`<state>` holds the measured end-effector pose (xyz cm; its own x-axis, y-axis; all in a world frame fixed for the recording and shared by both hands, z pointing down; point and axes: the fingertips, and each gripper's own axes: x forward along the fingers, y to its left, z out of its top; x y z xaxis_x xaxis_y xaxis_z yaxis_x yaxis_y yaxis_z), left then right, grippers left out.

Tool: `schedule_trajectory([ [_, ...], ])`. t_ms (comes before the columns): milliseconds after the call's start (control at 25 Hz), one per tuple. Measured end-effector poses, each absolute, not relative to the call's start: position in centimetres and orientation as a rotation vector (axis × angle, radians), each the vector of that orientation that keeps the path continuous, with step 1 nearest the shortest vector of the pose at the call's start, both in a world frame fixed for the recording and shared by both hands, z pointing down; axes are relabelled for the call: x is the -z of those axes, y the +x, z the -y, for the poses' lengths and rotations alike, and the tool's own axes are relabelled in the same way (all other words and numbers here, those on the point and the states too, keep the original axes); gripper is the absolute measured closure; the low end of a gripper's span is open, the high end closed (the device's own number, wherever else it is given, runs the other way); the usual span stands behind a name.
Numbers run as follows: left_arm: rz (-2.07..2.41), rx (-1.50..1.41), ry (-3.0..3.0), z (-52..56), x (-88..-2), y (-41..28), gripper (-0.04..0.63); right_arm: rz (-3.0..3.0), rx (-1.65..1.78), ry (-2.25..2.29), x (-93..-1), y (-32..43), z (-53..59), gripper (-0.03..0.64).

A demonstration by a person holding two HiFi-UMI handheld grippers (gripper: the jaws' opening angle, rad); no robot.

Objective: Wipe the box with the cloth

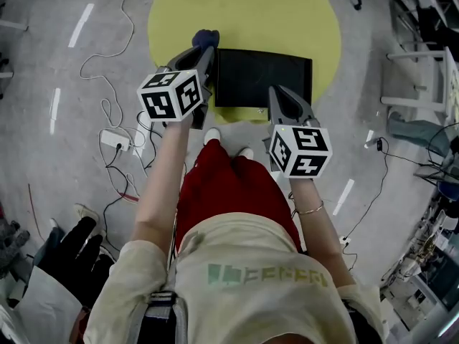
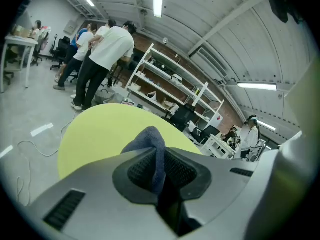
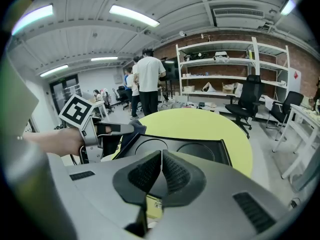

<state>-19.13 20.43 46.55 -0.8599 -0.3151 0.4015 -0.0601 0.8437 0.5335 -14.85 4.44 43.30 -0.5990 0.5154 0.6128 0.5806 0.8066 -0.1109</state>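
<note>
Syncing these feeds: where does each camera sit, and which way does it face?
Head view: on the person's head, facing steeply down onto the round yellow table, black rectangular box and both forearms.
Left gripper view: rides the left gripper, looking along jaws shut on the blue cloth, across the table toward white shelves.
Right gripper view: rides the right gripper, jaws together, facing the box; the left gripper and hand show at left.
Shared: the table in all three; the box in head and right gripper views.
</note>
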Motion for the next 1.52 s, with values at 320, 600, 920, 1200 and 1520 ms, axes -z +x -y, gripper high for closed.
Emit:
schedule_trajectory([
  [320,2.505,0.819,0.297,-18.0,-46.0,-15.9,0.535,2.326,0.111,-0.854,-43.0,-13.4,-2.9,0.578],
  [600,2.503,0.813,0.281,-15.6,-45.6,-11.8,0.535,2.315,0.112,-0.910,-42.8,-11.0,-1.0,0.578],
  [920,2.525,0.791,0.196,-12.8,-45.1,-6.6,0.535,2.304,0.111,-0.966,-42.8,-7.1,2.2,0.578],
  [1200,2.528,0.710,0.168,-8.7,-45.1,-2.3,0.535,2.312,0.096,-0.975,-42.8,-4.5,6.3,0.578],
  [1520,2.434,0.538,0.472,3.9,-45.2,0.3,0.535,2.390,0.037,-0.846,-42.3,-3.0,13.8,0.578],
])
